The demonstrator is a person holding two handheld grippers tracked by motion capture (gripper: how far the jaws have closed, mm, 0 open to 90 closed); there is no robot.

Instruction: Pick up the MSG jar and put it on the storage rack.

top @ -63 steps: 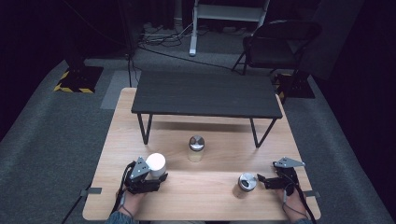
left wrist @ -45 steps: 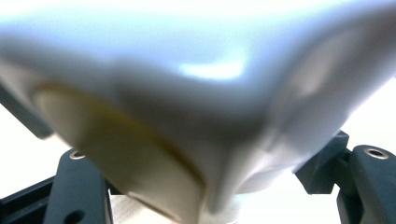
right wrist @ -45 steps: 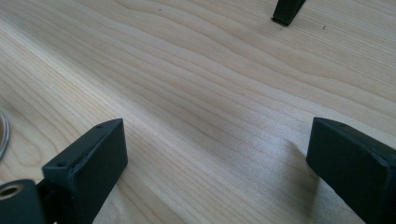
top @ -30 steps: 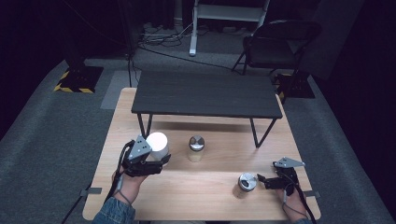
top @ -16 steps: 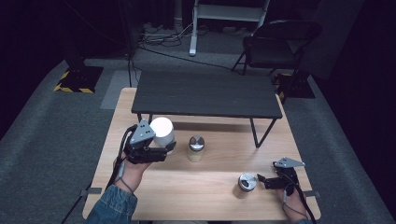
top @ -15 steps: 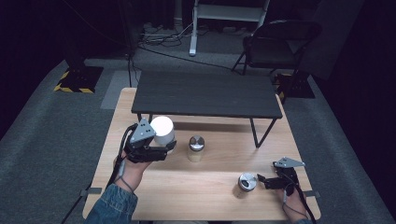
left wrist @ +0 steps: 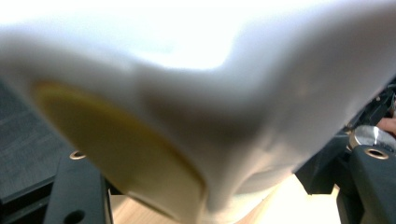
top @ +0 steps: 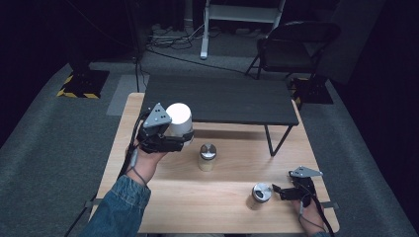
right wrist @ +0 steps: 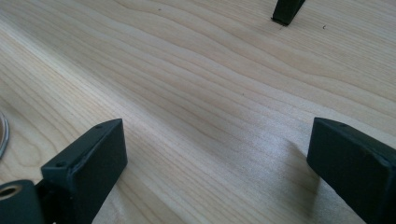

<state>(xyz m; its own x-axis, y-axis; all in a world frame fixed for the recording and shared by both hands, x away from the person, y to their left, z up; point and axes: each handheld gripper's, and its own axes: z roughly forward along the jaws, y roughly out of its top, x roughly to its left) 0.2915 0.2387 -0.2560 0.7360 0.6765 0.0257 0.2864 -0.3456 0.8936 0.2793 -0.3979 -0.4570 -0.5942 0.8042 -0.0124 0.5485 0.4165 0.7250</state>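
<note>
High view: left gripper (top: 173, 139) is clamped round a white cylindrical container (top: 179, 120), holding it above the light wooden table (top: 197, 197) beside the black low shelf (top: 222, 98), likely to set it there; right gripper (top: 284, 191) rests unclenched, empty.

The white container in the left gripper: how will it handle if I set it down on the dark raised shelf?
The white container looks like a smooth, stiff cylinder, so it may slip in the left gripper if tilted. It seems tall for its base, so probably tippy. On the flat shelf, set upright, it likely stays put.
</note>
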